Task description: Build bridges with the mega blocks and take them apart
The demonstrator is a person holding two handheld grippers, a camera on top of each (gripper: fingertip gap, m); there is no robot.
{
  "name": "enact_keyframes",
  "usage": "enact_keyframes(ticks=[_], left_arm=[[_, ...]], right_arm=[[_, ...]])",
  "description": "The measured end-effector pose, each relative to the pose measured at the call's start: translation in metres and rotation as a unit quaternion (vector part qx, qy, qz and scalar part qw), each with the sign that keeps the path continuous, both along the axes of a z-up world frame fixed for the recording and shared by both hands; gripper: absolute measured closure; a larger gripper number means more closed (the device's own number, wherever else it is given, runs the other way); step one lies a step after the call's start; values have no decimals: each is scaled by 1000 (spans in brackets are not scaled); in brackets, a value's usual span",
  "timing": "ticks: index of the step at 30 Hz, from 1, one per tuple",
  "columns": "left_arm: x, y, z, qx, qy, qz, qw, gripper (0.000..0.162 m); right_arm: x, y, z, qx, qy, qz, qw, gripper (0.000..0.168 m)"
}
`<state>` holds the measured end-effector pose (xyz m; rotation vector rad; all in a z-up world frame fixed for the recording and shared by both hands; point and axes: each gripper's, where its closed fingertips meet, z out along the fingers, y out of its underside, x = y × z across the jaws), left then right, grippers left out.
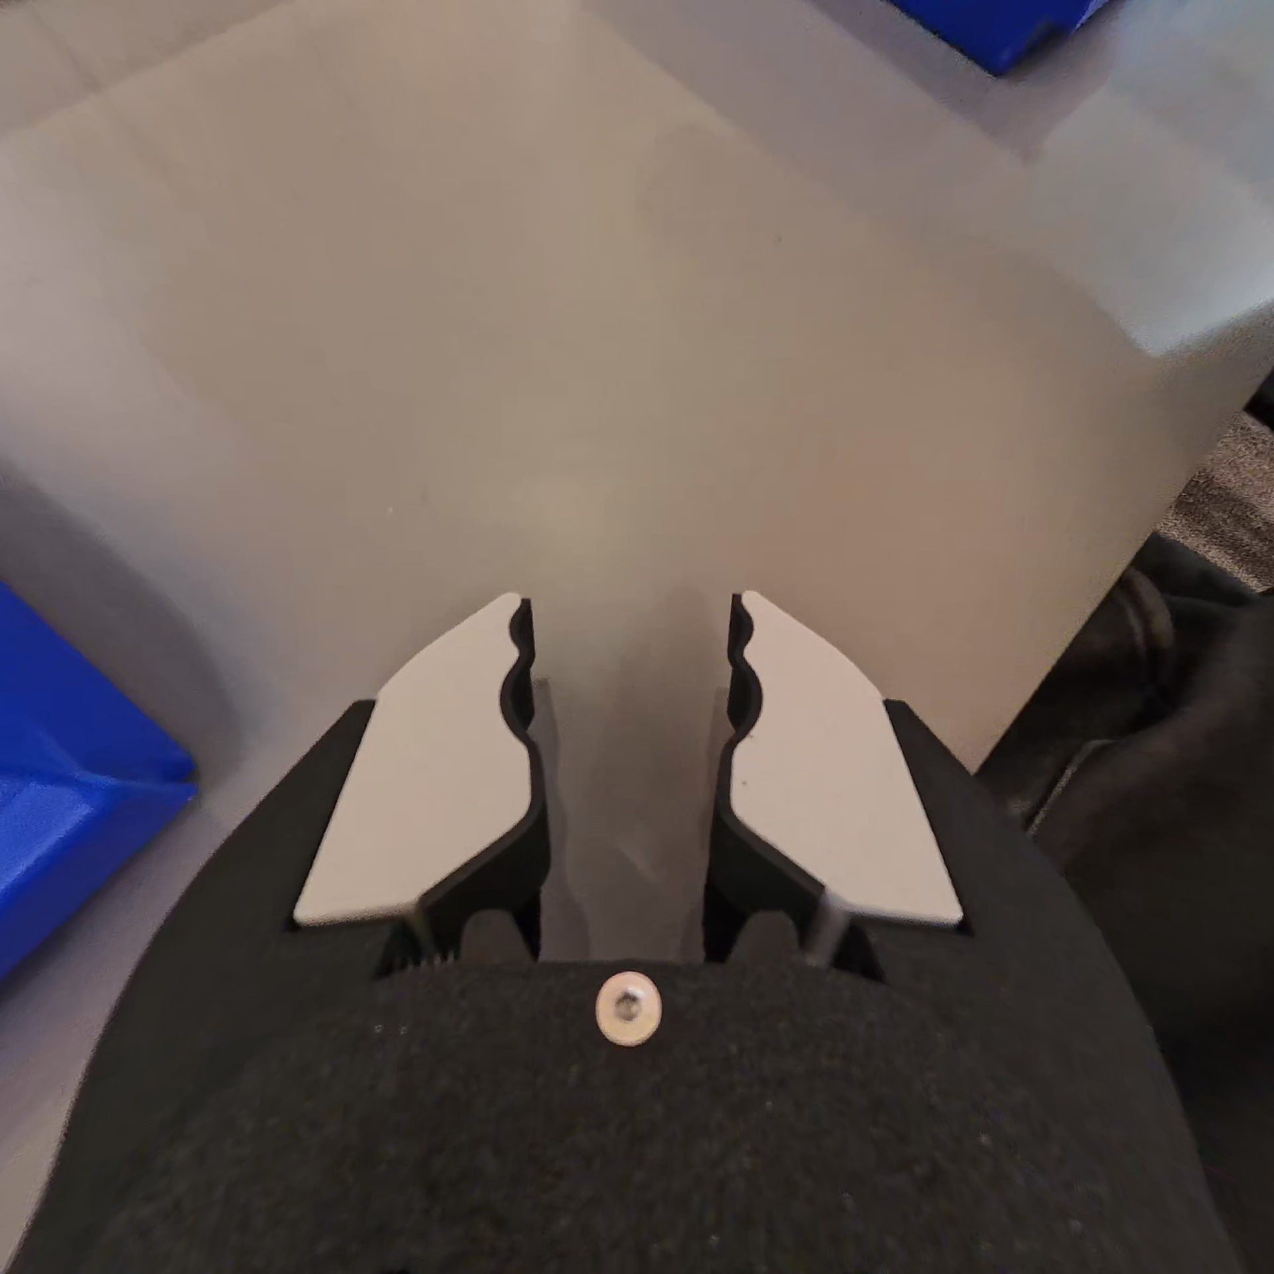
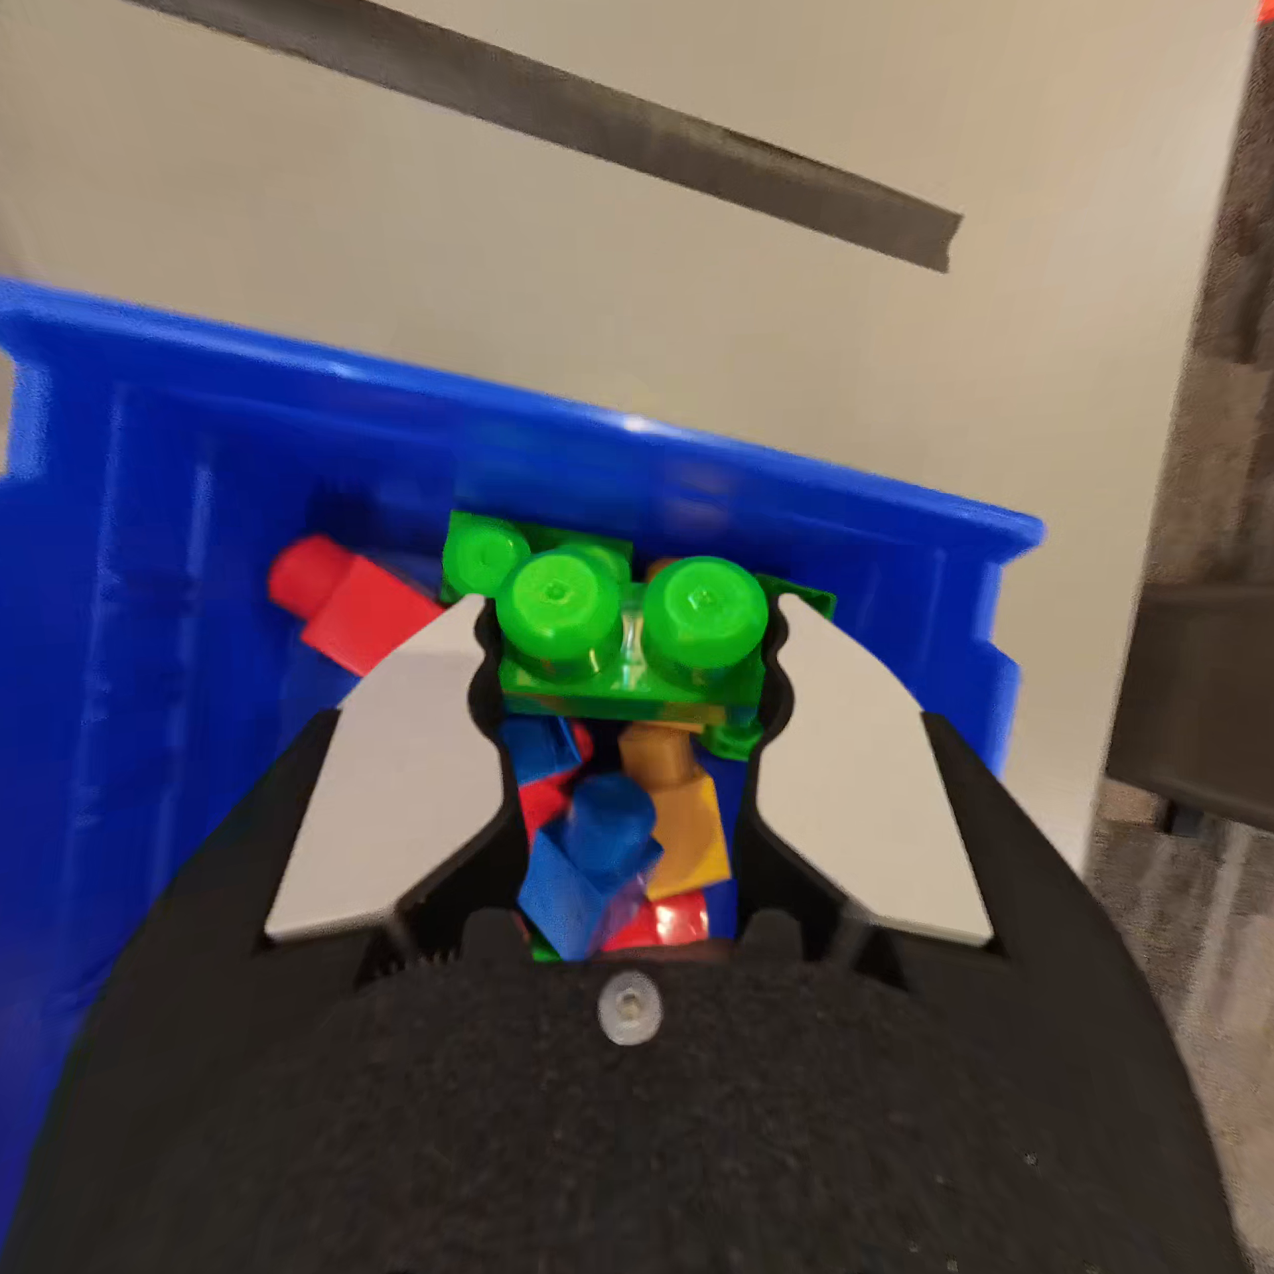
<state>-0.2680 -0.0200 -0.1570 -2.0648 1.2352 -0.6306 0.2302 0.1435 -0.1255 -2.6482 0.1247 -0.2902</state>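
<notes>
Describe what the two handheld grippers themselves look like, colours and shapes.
Both match: the left gripper and right gripper each have a rough matte-black rounded body, a silver screw at its centre, and two pale grey curved plates over black jaws with wavy inner edges. No cables or sleeves show.

A pale grey table (image 1: 620, 345) fills the left wrist view, bare across its middle. At its left edge sits the corner of a blue bin (image 1: 76, 758); another blue corner (image 1: 993, 27) pokes in at the table's far right. Off the table's right edge lies grey carpet (image 1: 1234, 496), with something dark and blurred (image 1: 1158, 758) just beside it.
</notes>
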Motion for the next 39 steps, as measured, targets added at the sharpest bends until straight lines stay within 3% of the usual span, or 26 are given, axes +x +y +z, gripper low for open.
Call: enact_keyframes(ticks=[3,9,11,14,18,20,23,26,29,32,34,39], left_arm=[[-5,3,-4,0,6,5,1000,108],[-9,4,-7,1,15,6,1000,108],[-9,4,-6,4,15,4,1000,107],[-9,5,-6,5,17,2,1000,107],[-8,5,-8,1,18,2,1000,106],[-7,5,-9,-1,17,4,1000,106],[-4,4,-5,-6,-2,9,1000,101],[-1,1,5,-5,-24,9,1000,103],[-5,4,38,28,-45,19,998,106],[-35,44,86,104,-33,92,990,123],[-59,85,107,129,3,145,981,123],[-107,210,112,94,77,265,957,114]], right_arm=[[-5,11,-14,1,34,-21,999,95],[5,6,-14,16,12,-51,998,86],[10,-2,4,42,-21,-57,997,86],[-18,-18,57,140,-55,-24,988,87],[-130,-64,112,277,-14,101,956,93],[-219,-98,106,304,96,203,926,94],[-321,-153,72,316,242,284,872,101],[-364,-184,23,301,246,307,869,101],[-375,-198,4,276,192,339,879,101],[-385,-203,1,275,202,348,873,103],[-393,-206,-4,267,210,356,870,104],[-395,-206,-18,251,177,378,873,104]])
